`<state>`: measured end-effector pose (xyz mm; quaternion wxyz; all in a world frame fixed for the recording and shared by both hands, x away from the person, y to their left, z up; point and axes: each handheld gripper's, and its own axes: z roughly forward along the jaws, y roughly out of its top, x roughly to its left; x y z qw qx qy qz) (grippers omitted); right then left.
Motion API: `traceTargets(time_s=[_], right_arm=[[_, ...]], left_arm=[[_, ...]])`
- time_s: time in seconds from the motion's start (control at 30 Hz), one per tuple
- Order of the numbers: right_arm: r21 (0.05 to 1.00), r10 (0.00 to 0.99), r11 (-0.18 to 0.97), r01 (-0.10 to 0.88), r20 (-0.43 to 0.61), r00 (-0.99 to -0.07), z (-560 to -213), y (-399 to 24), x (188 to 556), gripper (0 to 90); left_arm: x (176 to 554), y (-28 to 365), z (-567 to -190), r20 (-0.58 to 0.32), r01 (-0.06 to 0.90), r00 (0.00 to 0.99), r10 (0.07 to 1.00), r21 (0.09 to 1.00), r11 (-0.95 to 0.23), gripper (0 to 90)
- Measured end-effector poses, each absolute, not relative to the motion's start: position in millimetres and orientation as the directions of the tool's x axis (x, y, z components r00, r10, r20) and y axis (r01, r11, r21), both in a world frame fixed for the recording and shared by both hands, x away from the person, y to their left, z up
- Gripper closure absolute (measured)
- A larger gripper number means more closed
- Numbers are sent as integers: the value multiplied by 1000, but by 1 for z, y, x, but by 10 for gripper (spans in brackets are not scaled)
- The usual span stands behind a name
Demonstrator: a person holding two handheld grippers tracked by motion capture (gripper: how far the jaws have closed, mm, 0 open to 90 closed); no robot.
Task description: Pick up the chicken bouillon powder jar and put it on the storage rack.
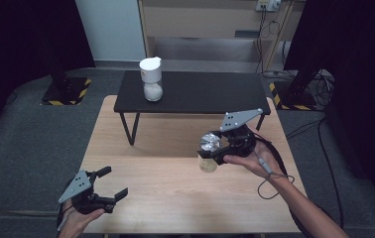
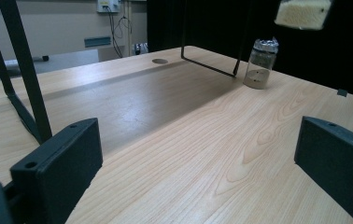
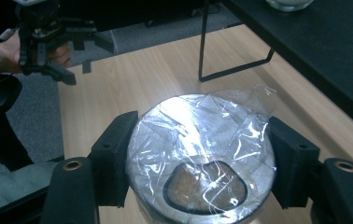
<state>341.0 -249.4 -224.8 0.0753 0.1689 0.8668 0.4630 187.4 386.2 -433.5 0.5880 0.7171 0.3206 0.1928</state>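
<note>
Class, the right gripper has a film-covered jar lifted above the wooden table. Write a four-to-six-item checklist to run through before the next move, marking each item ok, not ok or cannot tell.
1. Grip: right gripper jaws press both sides of the jar near its top: ok.
2. Jar off the wooden table: ok; the high view shows it held above the surface.
3. Plastic film over the top intact: cannot tell; it is crinkled and glaring.
4. Left gripper open, empty and apart from the jar: ok.
5. Space on the black shelf beside the white-capped jar: ok.
6. Jar upright: cannot tell; it looks somewhat tilted in the high view.
</note>
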Motion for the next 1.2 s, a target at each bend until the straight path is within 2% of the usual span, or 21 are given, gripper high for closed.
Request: traceTargets(time_s=[0.83,1.2], right_arm=[[839,439,500,215,-32,-898,-165,-221,383,352],[840,485,488,238,-34,-874,-153,-200,402,352]], left_arm=[[188,387,-433,-95,229,720,688,968,-106,0],[188,387,-432,-90,228,721,687,967,-112,0]])
